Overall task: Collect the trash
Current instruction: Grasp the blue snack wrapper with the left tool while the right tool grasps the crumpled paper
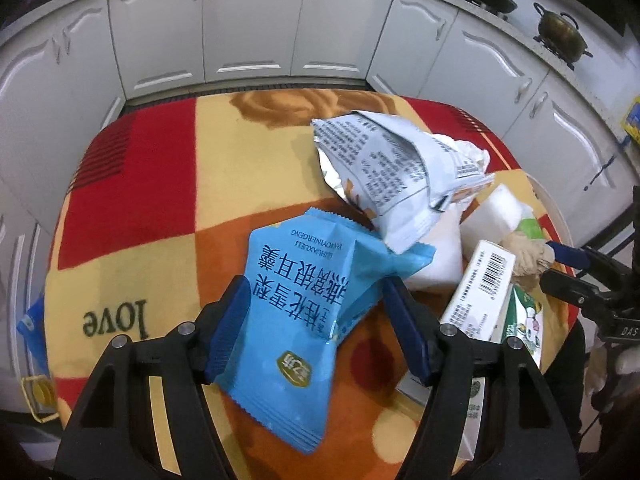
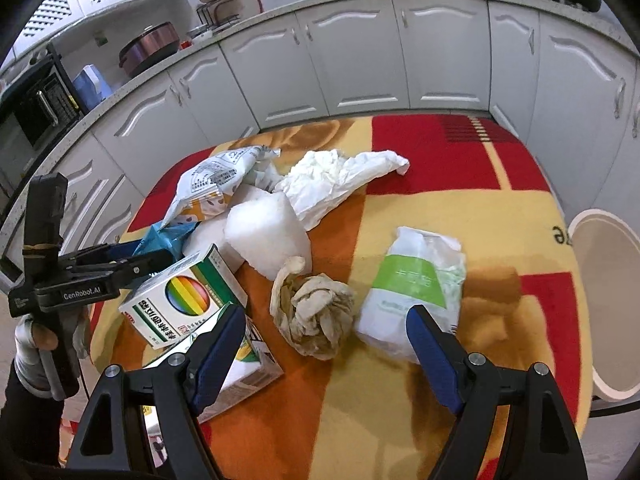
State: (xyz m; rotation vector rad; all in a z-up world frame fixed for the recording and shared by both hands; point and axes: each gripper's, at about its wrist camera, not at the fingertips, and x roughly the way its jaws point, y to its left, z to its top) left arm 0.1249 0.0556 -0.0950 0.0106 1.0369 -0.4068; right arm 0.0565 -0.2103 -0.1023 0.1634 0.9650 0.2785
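Left wrist view: low and near over the blanket, facing the far cabinets. Right wrist view: further right, set a little back, facing the same way. Shared: box, crumpled beige wad.

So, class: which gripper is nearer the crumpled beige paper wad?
Right. The right gripper is open just before the crumpled beige paper wad; the left gripper straddles the blue snack wrapper, farther off.

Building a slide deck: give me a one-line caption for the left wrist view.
Left tool open around a blue snack wrapper on the patterned tablecloth, trash piled beyond.
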